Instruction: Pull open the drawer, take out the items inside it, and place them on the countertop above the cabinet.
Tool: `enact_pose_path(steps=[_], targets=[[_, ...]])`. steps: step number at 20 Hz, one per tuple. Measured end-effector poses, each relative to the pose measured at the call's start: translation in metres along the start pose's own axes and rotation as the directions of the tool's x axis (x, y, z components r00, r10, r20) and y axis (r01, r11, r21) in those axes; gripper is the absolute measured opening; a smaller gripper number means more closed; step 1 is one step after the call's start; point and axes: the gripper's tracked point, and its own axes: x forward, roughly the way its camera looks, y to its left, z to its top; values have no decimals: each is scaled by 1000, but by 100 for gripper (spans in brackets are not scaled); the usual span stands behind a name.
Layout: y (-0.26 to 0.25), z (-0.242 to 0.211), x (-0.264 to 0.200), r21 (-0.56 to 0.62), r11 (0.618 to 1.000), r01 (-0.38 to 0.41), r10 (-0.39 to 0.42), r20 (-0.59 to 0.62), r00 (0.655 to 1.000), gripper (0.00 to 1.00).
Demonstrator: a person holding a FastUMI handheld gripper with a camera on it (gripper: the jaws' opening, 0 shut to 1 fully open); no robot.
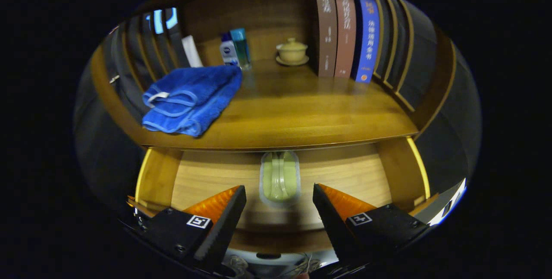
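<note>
Gripper view: jaws apart above drawer; green packet beyond; blue towel, books on countertop.

You see a dim, warm-lit scene: soft glare on the counter, shadowed drawer, edges strongly bent and blurred.

The open drawer has bare wood on both sides of a green container, which lies just ahead of the spread fingers. Above, the countertop is free in the middle, with a blue towel left, books right, and bottles and a lidded cup at the back.
</note>
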Motion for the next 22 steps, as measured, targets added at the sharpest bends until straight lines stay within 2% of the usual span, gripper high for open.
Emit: enact_pose_path(steps=[1,4,9,10,11,15,19,22], targets=[[0,-3,16,8,1000,13,-13,-31,999,99],[-3,-12,50,-6,999,54,-54,-89,995,72],[-2,-15,63,-20,996,93,-94,-105,990,27],[-3,-17,61,-16,995,100,-101,-109,989,28],[-1,-19,59,-11,996,89,-90,-123,988,19],[7,-19,32,59,997,49,-38,-175,984,19],[4,-10,-7,41,998,54,-45,-201,979,19],[13,-4,-40,78,997,3,15,-231,973,19]])
